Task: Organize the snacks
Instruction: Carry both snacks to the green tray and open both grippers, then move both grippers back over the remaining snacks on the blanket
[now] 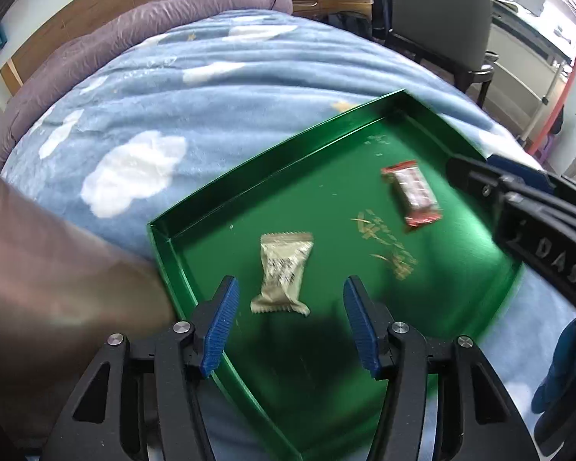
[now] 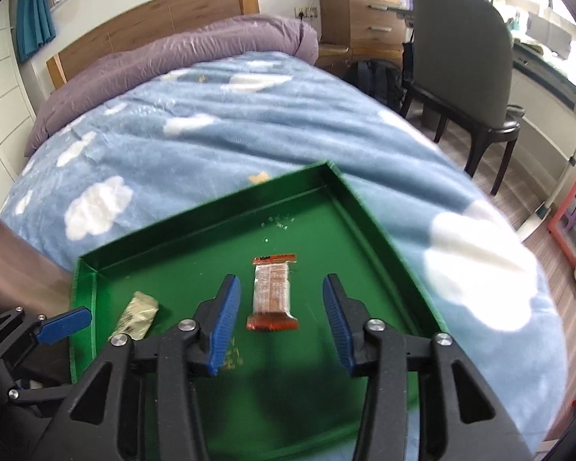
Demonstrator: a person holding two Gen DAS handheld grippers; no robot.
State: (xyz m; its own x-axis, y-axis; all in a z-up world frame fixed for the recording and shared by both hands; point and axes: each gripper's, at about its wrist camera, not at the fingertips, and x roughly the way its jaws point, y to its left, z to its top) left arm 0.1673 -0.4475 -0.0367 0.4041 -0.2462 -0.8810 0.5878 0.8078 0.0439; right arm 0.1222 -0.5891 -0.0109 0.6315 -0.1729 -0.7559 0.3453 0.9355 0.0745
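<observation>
We are seeing a tray lying on a blanket on the bed. Two snack packets are lying in it, well apart: one packet toward its left side, the other packet to the right. A chair is standing right of the bed.

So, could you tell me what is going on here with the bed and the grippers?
A person is sorting snacks with two hand-held grippers. A shallow green metal tray sits on the blue cloud-print blanket. The beige wrapped snack lies between the open left gripper, the red-ended wrapped snack between the open right gripper; neither is gripped.
</observation>
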